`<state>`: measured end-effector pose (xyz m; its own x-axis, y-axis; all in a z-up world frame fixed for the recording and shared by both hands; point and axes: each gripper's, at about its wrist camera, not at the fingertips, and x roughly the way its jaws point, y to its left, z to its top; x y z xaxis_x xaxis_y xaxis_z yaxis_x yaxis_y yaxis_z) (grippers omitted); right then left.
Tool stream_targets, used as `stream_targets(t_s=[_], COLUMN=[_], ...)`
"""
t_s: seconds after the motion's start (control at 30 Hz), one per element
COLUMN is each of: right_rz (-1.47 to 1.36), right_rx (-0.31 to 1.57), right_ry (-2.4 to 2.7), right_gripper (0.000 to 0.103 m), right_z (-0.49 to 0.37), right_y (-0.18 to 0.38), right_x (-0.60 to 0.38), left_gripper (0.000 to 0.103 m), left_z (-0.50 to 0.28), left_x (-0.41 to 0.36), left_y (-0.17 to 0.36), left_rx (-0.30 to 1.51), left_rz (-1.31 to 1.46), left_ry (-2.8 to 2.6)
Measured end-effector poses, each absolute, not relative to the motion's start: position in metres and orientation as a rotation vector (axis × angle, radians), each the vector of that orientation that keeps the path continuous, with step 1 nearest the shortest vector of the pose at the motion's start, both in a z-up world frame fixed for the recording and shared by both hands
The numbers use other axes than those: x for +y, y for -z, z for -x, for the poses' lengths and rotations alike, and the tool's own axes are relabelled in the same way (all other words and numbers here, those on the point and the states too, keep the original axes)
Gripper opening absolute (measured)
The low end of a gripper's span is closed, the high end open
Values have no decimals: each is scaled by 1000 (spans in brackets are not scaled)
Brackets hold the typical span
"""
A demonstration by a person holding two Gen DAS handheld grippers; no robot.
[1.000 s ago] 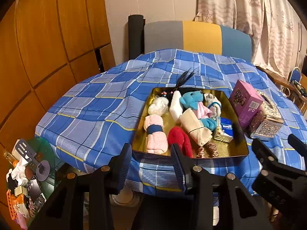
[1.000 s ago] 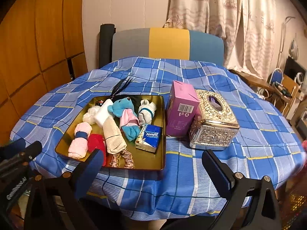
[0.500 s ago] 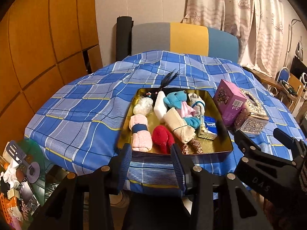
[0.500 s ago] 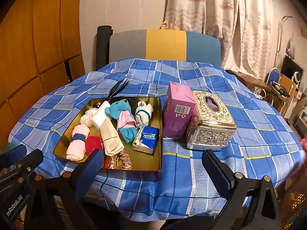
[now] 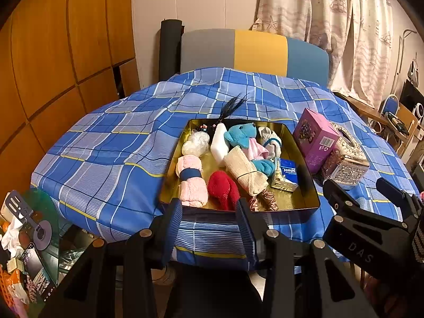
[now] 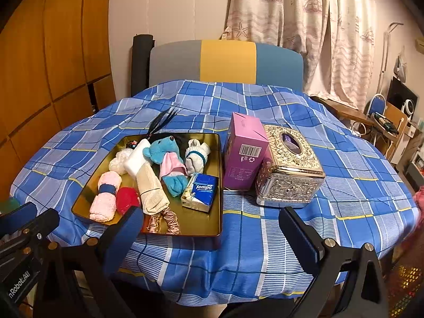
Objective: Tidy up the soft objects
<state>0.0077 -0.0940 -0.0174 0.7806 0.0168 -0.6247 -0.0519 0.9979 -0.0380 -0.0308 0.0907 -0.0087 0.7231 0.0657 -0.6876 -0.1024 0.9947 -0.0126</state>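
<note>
A shallow gold metal tray (image 6: 220,185) sits on my blue checked table (image 6: 265,238), packed with soft things: a rolled pink towel with a blue band (image 6: 105,196), a red plush lump (image 6: 127,200), a teal stuffed bear (image 6: 161,149) and a rolled beige cloth (image 6: 151,188). My left tongs (image 5: 209,228) hover at the tray's near edge, angled down, parted and empty. My right tongs (image 6: 209,238) hang wide apart, empty. A purple carton (image 6: 245,156) and an ornate silver tissue box (image 6: 290,167) stand just right of the tray.
</note>
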Motion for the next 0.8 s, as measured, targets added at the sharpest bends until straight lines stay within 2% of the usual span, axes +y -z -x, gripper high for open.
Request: stream_targets(t_s=[0.8], right_rz=[44], right_rx=[688], right_ry=[-36], right_gripper=[103], right_z=[-10], right_y=[20], right_x=[-96], left_gripper=[42], left_z=[30], left_x=[89], left_y=[10], left_rx=[769], left_rz=[45], left_ry=[-98])
